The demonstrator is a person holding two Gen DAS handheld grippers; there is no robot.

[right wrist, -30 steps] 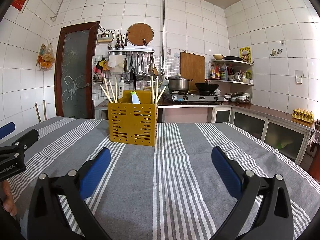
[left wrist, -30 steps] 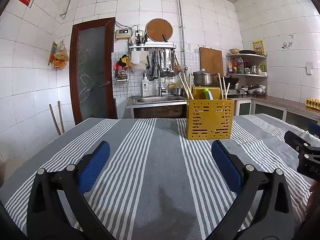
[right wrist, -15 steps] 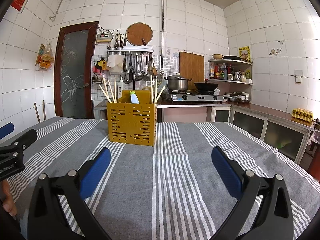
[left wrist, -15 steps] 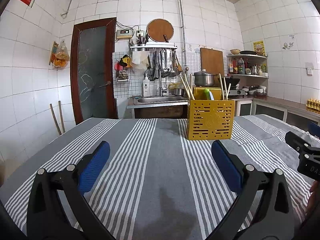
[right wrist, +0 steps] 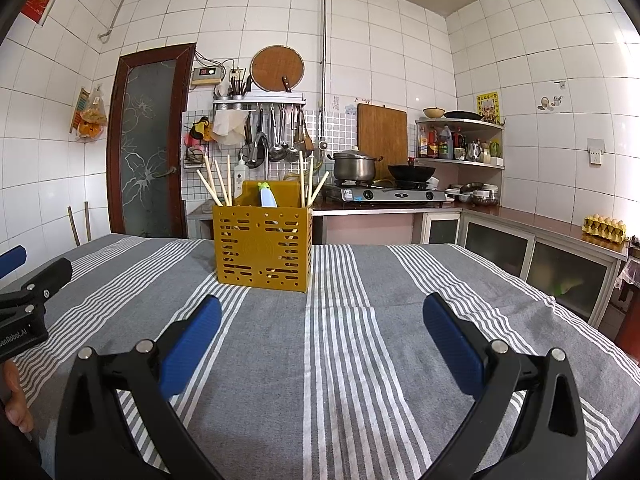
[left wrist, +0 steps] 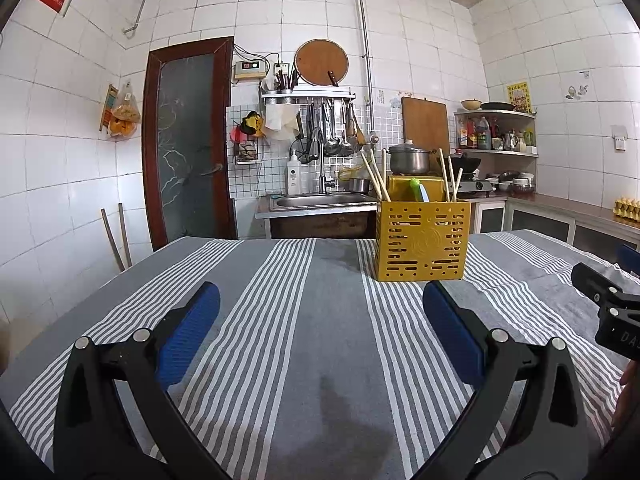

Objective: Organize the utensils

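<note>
A yellow perforated utensil holder stands upright on the striped tablecloth, far ahead of both grippers. Wooden chopsticks lean out of its left and right sections, and a pale green-and-blue utensil pokes up in the middle. My left gripper is open over the cloth with nothing between its blue pads. My right gripper is open too, likewise holding nothing. Each gripper shows at the edge of the other's view.
The table under a grey-and-white striped cloth fills the foreground. Behind it are a sink, a stove with a pot and wok, hanging ladles, a glass door and a counter with an egg tray.
Both views have shifted very slightly; the holder sits a touch lower and closer in frame. Both grippers stay open and hold nothing.
</note>
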